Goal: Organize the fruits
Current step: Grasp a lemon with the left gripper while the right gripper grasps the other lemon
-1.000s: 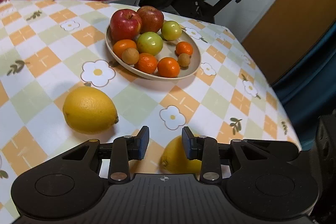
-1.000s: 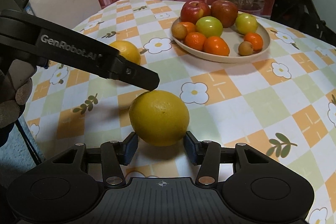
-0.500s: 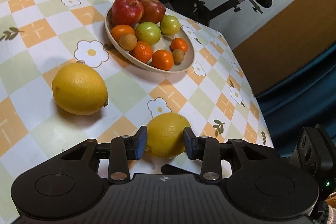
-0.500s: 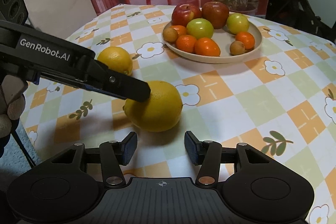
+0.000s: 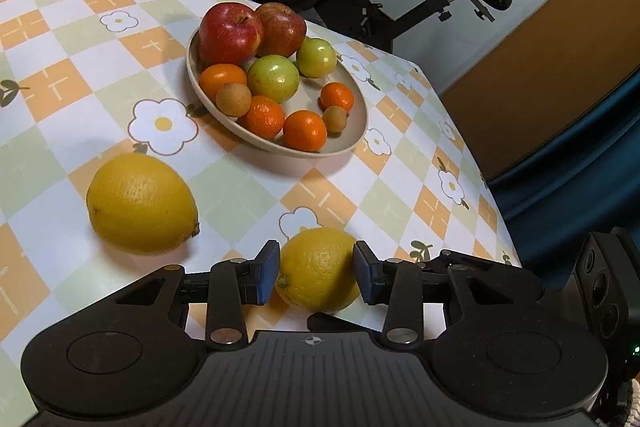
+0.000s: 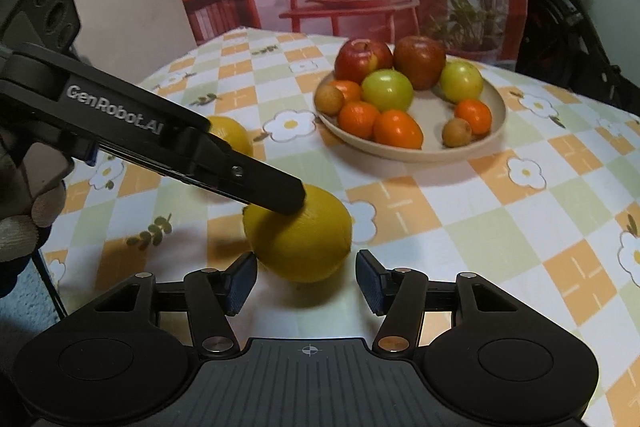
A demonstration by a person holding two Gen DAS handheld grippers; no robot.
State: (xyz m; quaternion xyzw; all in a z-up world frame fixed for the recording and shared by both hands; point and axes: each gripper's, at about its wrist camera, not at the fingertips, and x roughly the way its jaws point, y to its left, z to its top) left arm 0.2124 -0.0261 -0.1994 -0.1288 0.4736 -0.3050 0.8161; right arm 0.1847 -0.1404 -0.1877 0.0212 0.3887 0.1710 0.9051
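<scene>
Open tablecloth (image 6: 500, 227) left clear toward 1 o'clock of right gripper (image 6: 306, 281). Path at 12 blocked by lemon (image 6: 300, 239), at 11 by left gripper (image 6: 276, 193). Plate (image 6: 496, 119) crowded with fruit.

The right hand-held gripper (image 6: 306, 281), jaws just opening and apart, faces a lemon (image 6: 300, 239) on the tabletop (image 6: 500, 227), which the left hand-held gripper's finger (image 6: 276, 193) touches.
</scene>
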